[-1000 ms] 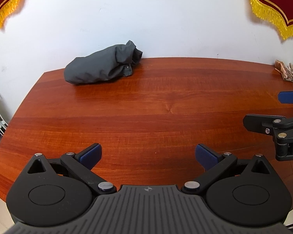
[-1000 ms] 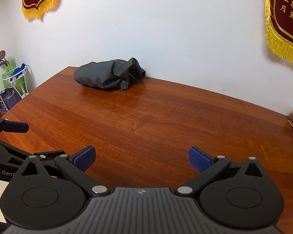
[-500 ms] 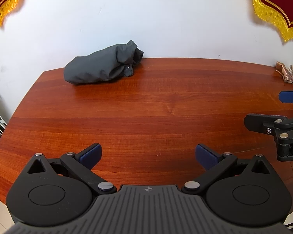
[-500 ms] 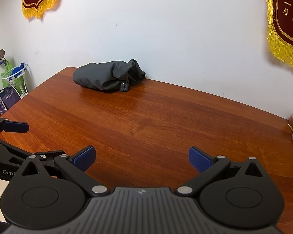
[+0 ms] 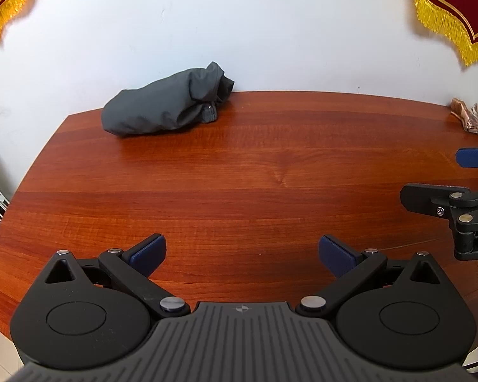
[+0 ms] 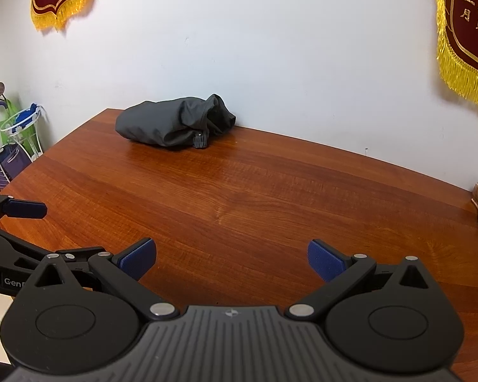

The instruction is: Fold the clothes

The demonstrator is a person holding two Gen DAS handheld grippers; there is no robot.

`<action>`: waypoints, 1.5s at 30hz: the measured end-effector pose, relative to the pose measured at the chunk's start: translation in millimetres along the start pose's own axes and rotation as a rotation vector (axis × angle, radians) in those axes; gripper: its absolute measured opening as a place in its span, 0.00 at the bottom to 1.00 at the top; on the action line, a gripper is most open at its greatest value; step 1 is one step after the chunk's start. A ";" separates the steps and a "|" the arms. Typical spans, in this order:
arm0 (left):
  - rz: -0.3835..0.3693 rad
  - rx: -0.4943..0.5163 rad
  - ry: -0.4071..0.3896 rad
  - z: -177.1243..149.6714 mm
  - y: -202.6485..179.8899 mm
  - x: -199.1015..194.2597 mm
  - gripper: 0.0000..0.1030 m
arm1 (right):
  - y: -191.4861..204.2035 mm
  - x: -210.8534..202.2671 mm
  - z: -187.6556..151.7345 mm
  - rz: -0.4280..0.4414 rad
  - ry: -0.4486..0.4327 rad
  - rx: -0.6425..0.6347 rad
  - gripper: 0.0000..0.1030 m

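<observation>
While both tools are held low over the near edge of the wooden table (image 5: 239, 191), nothing is gripped by either. The left gripper (image 5: 241, 254) is seen released, its blue pads spread wide with bare wood between them; the right gripper (image 6: 232, 256) is likewise spread and empty. In the left wrist view the right gripper (image 5: 462, 187) is also caught at about three o'clock, so the two are held side by side.

Beyond them a broad stretch of tabletop is crossed before the task's thing is reached. The dark grey garment (image 5: 165, 108) is found at the far edge, touching or nearly touching the white wall (image 5: 271, 31), well apart from both tools. From the left gripper it is placed at about eleven o'clock; in the right wrist view the garment (image 6: 175, 124) is placed further over, near ten to eleven o'clock. The left gripper is therefore judged the nearer.

The garment is bundled into a rounded, elongated lump rather than a flat stack. Its long axis is laid roughly along the wall, from nine towards three o'clock, with the looser, gathered end and a small dark toggle at the three o'clock end. Whether it is rolled up on purpose or merely crumpled cannot be told.

Small crumpled pale items (image 5: 474, 119) are seen at the far two o'clock corner.
</observation>
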State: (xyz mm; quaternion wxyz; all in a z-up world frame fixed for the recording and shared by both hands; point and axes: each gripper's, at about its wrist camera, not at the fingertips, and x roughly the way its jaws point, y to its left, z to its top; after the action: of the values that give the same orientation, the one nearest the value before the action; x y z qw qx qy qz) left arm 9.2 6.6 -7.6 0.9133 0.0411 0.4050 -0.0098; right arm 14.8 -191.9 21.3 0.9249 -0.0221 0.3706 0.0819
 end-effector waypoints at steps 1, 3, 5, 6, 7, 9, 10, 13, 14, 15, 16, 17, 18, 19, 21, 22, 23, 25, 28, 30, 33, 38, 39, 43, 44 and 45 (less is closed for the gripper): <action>0.000 0.000 0.001 0.2 0.5 0.7 1.00 | -0.1 0.4 0.2 0.000 0.000 0.001 0.99; 0.000 0.001 0.003 0.7 1.4 2.2 1.00 | 0.4 2.1 0.2 -0.001 0.002 0.004 0.99; 0.001 0.002 0.005 1.3 2.0 3.3 1.00 | 0.7 2.6 0.2 -0.002 0.002 0.005 0.99; 0.001 0.002 0.006 1.7 2.2 4.0 1.00 | 0.7 3.1 0.5 -0.002 0.003 0.006 0.99; 0.002 0.002 0.007 2.1 2.5 4.7 1.00 | 0.7 3.6 0.8 -0.002 0.003 0.007 0.99; 0.002 0.003 0.009 3.0 3.1 6.3 1.00 | 0.7 4.6 1.5 -0.002 0.004 0.008 0.99; 0.003 0.004 0.009 3.5 3.4 7.4 1.00 | 0.6 5.1 1.9 -0.003 0.005 0.008 0.99; 0.001 0.020 0.005 3.6 2.4 8.8 1.00 | -0.4 7.2 3.3 -0.004 0.007 0.011 0.99; -0.003 0.026 0.004 3.8 1.9 9.6 1.00 | -0.7 7.9 3.7 -0.005 0.008 0.011 0.99; -0.007 0.029 0.003 4.1 1.9 10.3 1.00 | -1.0 8.6 4.2 -0.006 0.008 0.012 0.99; -0.013 0.029 0.002 4.9 2.4 11.6 1.00 | -1.4 9.3 4.6 -0.006 0.009 0.013 0.99; -0.019 0.028 0.000 5.8 3.2 12.7 1.00 | -1.8 10.1 5.1 -0.007 0.010 0.014 0.99; -0.020 0.025 -0.003 6.5 4.1 13.0 1.00 | -2.8 12.1 5.3 -0.008 0.010 0.014 0.99; -0.021 0.018 -0.010 8.2 5.8 13.6 1.00 | -5.3 17.8 5.7 -0.010 0.011 0.014 0.99; -0.022 0.007 -0.018 11.4 8.8 15.1 1.00 | -7.3 21.4 7.5 -0.016 0.015 0.013 0.99; -0.015 0.003 -0.018 14.0 10.5 17.6 1.00 | -8.3 23.1 8.4 -0.019 0.017 0.013 0.99; -0.007 0.002 -0.017 16.1 11.4 19.8 1.00 | -9.3 24.9 9.4 -0.022 0.020 0.013 0.99; 0.011 0.013 -0.016 20.0 11.6 25.0 1.00 | -11.3 28.5 11.2 -0.028 0.024 0.012 0.99; 0.028 0.024 -0.009 25.9 12.0 31.8 1.00 | -14.3 33.9 14.0 -0.037 0.031 0.012 0.99; 0.042 0.029 -0.008 32.3 13.8 37.6 1.00 | -16.3 37.4 15.9 -0.043 0.035 0.011 0.99; 0.057 0.026 -0.010 43.3 18.1 45.1 1.00 | -23.5 45.1 19.1 -0.048 0.040 0.012 0.99; 0.076 0.023 -0.035 64.8 27.1 53.1 1.00 | -34.1 54.1 31.0 -0.041 0.036 0.035 0.99; 0.080 0.023 -0.042 70.2 29.3 54.9 1.00 | -36.8 55.9 35.3 -0.041 0.031 0.039 0.99; 0.094 0.019 -0.057 86.1 35.3 61.2 1.00 | -47.9 63.7 54.6 -0.044 0.010 0.054 0.99; 0.098 0.021 -0.061 91.5 37.3 63.7 1.00 | -51.0 66.0 60.5 -0.046 0.004 0.056 0.99; 0.105 0.024 -0.067 97.7 39.9 66.9 0.99 | -54.4 67.6 66.5 -0.047 -0.002 0.059 0.99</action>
State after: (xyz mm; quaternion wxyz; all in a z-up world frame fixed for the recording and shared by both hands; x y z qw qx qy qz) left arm 128.3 39.2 10.8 0.9250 0.0728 0.3715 0.0318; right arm 117.4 -229.6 21.8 0.9272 -0.0036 0.3713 0.0492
